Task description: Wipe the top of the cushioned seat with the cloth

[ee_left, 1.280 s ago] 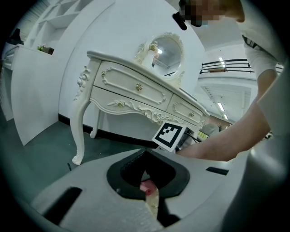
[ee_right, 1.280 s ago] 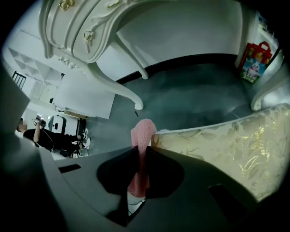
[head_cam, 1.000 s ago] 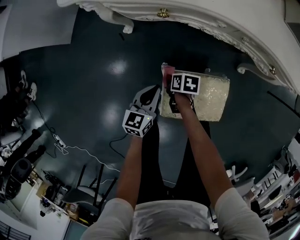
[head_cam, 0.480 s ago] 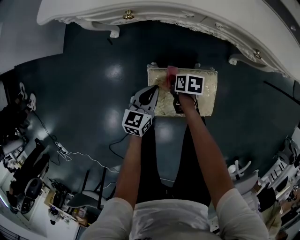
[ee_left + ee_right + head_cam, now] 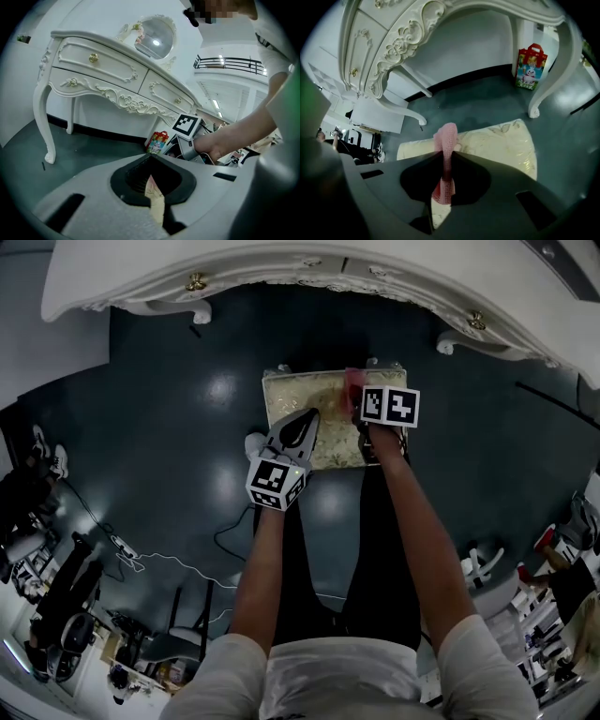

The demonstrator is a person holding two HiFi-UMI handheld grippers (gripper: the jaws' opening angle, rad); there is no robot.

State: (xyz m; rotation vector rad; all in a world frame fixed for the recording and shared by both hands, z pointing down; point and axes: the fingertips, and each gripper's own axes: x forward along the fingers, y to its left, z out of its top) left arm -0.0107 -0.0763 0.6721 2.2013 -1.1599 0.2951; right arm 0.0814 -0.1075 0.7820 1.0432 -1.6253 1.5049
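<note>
The cushioned seat (image 5: 323,395) is a cream rectangle with a gold pattern, standing on the dark floor under the white dressing table. My right gripper (image 5: 360,401) is over its far right part, shut on a pink knitted cloth (image 5: 353,381). In the right gripper view the cloth (image 5: 446,133) stands pinched between the jaws of the right gripper (image 5: 447,152), and the seat (image 5: 497,140) lies just below. My left gripper (image 5: 300,423) hovers over the seat's near left part. Its jaws meet with nothing between them in the left gripper view (image 5: 150,159).
The white carved dressing table (image 5: 309,268) curves round the far side, its legs (image 5: 548,84) close to the seat's ends. A colourful gift bag (image 5: 528,65) stands by the wall. A cable (image 5: 178,545) and chairs lie on the floor behind me.
My right gripper has carried the pink cloth along the seat's far edge, from the left corner to right of the middle. The left gripper now hangs over the seat.
</note>
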